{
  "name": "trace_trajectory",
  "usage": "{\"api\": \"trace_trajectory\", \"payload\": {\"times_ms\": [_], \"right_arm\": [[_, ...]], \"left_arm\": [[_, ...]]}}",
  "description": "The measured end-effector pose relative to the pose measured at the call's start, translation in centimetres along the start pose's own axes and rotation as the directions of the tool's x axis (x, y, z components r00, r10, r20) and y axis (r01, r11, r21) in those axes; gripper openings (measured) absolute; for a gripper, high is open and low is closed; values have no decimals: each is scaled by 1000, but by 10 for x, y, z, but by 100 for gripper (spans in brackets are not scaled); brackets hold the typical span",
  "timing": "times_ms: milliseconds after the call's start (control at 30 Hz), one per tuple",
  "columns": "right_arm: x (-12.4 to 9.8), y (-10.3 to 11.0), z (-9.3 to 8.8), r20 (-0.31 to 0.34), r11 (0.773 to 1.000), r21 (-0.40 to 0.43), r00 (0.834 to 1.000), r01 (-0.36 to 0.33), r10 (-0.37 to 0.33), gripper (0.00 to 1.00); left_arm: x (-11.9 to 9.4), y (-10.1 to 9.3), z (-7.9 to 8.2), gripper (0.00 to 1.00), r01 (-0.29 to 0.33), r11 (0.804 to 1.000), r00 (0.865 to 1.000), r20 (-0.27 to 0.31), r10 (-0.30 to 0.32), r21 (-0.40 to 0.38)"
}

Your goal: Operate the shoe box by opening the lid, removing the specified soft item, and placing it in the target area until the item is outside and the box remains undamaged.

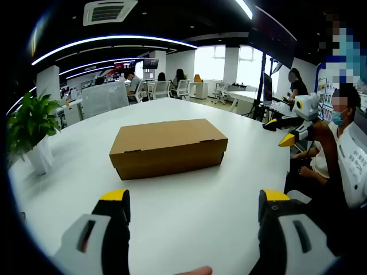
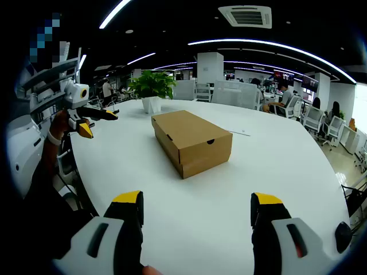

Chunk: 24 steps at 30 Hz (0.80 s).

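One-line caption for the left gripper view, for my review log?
Left tool open above a white table, facing a closed cardboard shoe box; potted plant at the table's edge.

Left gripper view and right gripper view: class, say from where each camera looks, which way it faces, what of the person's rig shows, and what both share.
Left gripper view: rides on the left claw, looking across the white table at the long side of the closed shoe box; its jaws stand apart.
Right gripper view: rides on the right claw, facing the box's short end; its jaws stand apart, potted plant beyond.
Shared: table, closed box, plant; each also catches the other claw held off to the side.
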State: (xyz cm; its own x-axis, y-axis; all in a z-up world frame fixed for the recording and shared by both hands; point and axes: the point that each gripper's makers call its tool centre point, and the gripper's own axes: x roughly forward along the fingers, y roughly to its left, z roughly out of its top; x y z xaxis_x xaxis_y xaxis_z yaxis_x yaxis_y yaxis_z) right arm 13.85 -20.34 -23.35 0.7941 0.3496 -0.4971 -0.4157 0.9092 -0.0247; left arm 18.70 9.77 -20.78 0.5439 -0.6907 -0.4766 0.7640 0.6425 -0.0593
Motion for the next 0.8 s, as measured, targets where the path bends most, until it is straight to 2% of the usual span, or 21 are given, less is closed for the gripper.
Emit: {"api": "trace_trajectory", "payload": {"times_ms": [67,333,533,633,800], "right_arm": [[0,-3,1,4,1000,-1,1000,20,-20,79],[1,3,9,33,999,32,999,1,-2,78],[-3,3,19,79,999,45,997,7,-10,77],[-4,6,21,80,1000,24,997,6,-8,75],[-5,3,22,85,999,40,996,11,-14,75]], "left_arm": [[-3,3,0,97,-7,1000,1000,4,7,-6],[-8,10,3,97,-9,1000,1000,25,10,-20],[-17,16,5,96,-44,999,998,44,45,-20],[-21,18,3,97,-61,998,997,46,62,-21],[-25,28,1,97,-76,997,996,44,78,-31]]}}
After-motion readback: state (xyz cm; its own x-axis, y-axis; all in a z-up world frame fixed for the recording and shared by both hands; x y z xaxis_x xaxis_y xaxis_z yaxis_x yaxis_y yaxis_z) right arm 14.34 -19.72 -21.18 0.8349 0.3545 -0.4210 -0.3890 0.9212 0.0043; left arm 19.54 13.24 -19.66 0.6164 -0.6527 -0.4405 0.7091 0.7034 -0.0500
